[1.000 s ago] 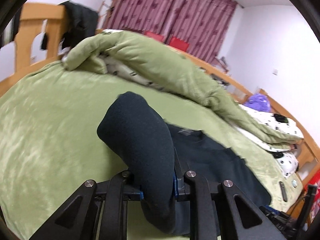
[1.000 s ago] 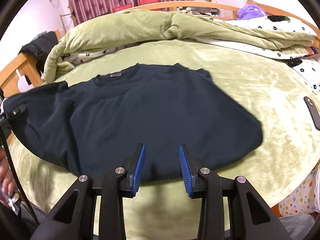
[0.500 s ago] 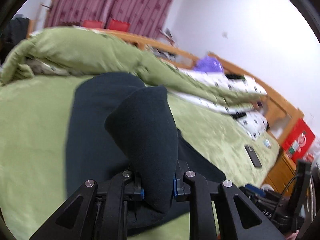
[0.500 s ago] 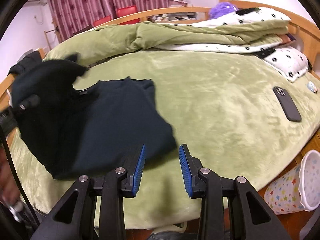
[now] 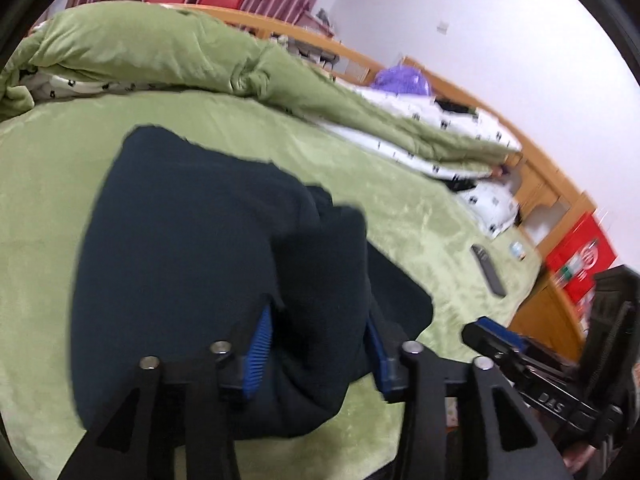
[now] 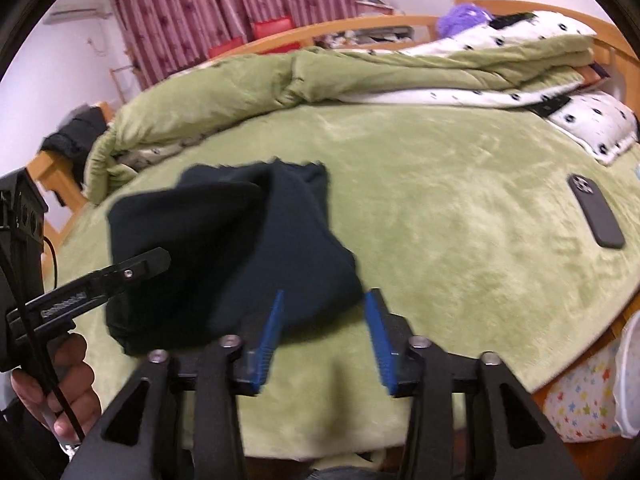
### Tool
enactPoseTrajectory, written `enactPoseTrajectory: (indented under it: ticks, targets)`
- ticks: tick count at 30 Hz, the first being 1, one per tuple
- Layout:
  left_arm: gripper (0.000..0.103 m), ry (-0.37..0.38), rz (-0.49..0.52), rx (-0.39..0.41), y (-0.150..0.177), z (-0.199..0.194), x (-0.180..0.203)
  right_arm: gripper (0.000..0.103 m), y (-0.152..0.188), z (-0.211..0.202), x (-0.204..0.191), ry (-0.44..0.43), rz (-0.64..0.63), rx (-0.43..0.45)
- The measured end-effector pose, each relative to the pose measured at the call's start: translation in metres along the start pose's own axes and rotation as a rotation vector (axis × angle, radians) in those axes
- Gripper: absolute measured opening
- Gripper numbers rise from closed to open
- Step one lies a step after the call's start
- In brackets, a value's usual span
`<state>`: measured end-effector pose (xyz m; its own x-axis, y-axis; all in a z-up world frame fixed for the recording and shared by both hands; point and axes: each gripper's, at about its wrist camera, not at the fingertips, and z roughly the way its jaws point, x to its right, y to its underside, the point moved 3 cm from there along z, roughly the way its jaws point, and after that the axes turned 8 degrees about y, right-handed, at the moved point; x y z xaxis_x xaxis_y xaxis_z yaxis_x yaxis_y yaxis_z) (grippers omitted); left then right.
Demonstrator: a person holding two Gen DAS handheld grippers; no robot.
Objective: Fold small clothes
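Dark navy sweatshirt (image 6: pixel 240 248) lies part-folded on the green bed (image 6: pixel 460 208), well left of the phone (image 6: pixel 596 216). Left gripper (image 5: pixel 320 344) jaws apart, a fabric fold loose between them; right gripper (image 6: pixel 326 334) spread wide at the garment's near edge. Judged soft, light, floppy: best pinched at hem or folded edge.

Bare blanket (image 6: pixel 460 208) separates shirt (image 6: pixel 256 240) from phone (image 6: pixel 596 216).

left gripper (image 5: pixel 320 344) fingers parted, right gripper (image 6: pixel 326 336) fingers apart

A dark navy fleece shirt (image 6: pixel 256 248) is lying on a moss-green plush bedspread (image 6: pixel 460 216); the white quilt lining (image 5: pixel 432 148) is showing black dots, and maroon patterned curtains (image 6: pixel 224 12) are hanging behind.
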<state>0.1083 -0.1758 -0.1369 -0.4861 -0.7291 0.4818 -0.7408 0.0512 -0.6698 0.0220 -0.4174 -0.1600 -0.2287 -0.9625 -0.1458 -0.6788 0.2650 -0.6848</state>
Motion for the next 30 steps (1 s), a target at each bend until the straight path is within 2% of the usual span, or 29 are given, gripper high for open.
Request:
enactPoseTrajectory:
  ticks: [2,7,10,13,17,20,22,23,24,26,30]
  targets:
    - [0.061,-0.002,0.005,0.038,-0.004,-0.017,-0.005,0.054,-0.005,-0.003,-0.011,-0.044,-0.001,0.018]
    - [0.061,-0.099,-0.003,0.109,-0.011,-0.058,-0.039,0.059,-0.007,-0.002,-0.041,-0.16,-0.012,0.029]
    - [0.061,-0.149,-0.044,0.119,-0.013,-0.065,-0.063,0.06,-0.002,0.002,-0.056,-0.202,-0.013,0.02]
    - [0.061,-0.172,-0.085,0.12,-0.014,-0.066,-0.081,0.061,0.002,0.014,-0.069,-0.192,-0.019,-0.015]
    - [0.061,-0.188,-0.105,0.108,-0.013,-0.063,-0.091,0.061,0.001,0.035,-0.074,-0.209,0.063,-0.067]
    - [0.061,-0.211,-0.105,0.08,-0.012,-0.056,-0.096,0.061,-0.008,0.06,-0.077,-0.16,0.139,-0.089]
    - [0.061,-0.22,-0.108,0.075,-0.011,-0.054,-0.099,0.041,-0.015,0.073,-0.082,-0.146,0.144,-0.089]
    - [0.061,-0.225,-0.11,0.074,-0.011,-0.053,-0.102,0.025,-0.019,0.079,-0.086,-0.139,0.121,-0.1]
    - [0.061,-0.23,-0.112,0.073,-0.012,-0.053,-0.103,0.023,-0.023,0.084,-0.092,-0.126,0.08,-0.108]
    - [0.061,-0.249,-0.116,0.071,-0.014,-0.053,-0.106,0.017,-0.03,0.081,-0.097,-0.117,0.004,-0.068]
    - [0.061,-0.271,-0.121,0.069,-0.016,-0.052,-0.11,0.013,-0.048,0.04,-0.075,-0.151,-0.044,0.123]
